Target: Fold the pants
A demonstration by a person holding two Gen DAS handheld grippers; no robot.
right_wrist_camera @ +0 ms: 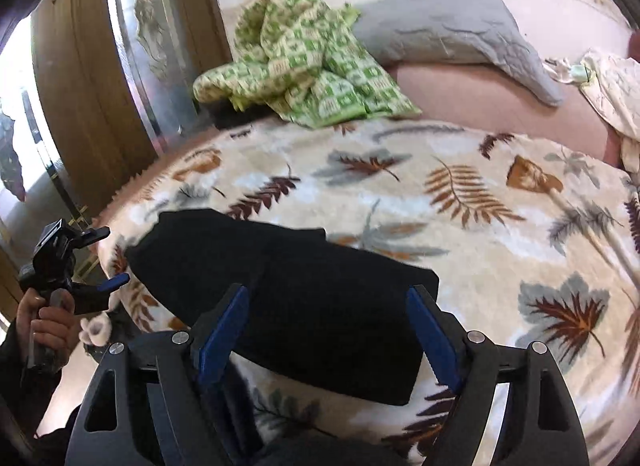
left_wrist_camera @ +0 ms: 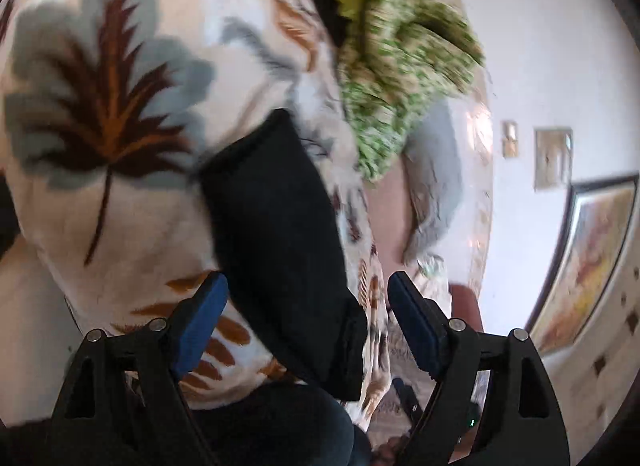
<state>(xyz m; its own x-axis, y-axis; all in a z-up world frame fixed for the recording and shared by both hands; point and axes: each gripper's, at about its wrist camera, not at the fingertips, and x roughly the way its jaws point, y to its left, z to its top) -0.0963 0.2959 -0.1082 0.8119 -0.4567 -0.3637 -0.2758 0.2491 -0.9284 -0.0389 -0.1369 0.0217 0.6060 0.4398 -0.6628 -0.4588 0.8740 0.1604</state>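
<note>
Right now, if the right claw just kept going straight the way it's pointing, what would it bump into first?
Most likely the folded black pants lying on the leaf-print blanket. The right claw is open and aimed down at them, with nothing visible in between, though depth is hard to judge.

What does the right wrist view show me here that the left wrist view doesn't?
Only the right wrist view shows the left gripper open, held in a hand beside the bed, plus a wooden wardrobe door. Only the left wrist view shows a framed picture on the wall. Both show the folded black pants lying on the leaf-print fleece blanket, the green checked cloth and the grey quilted pillow; the right gripper is open too.
</note>
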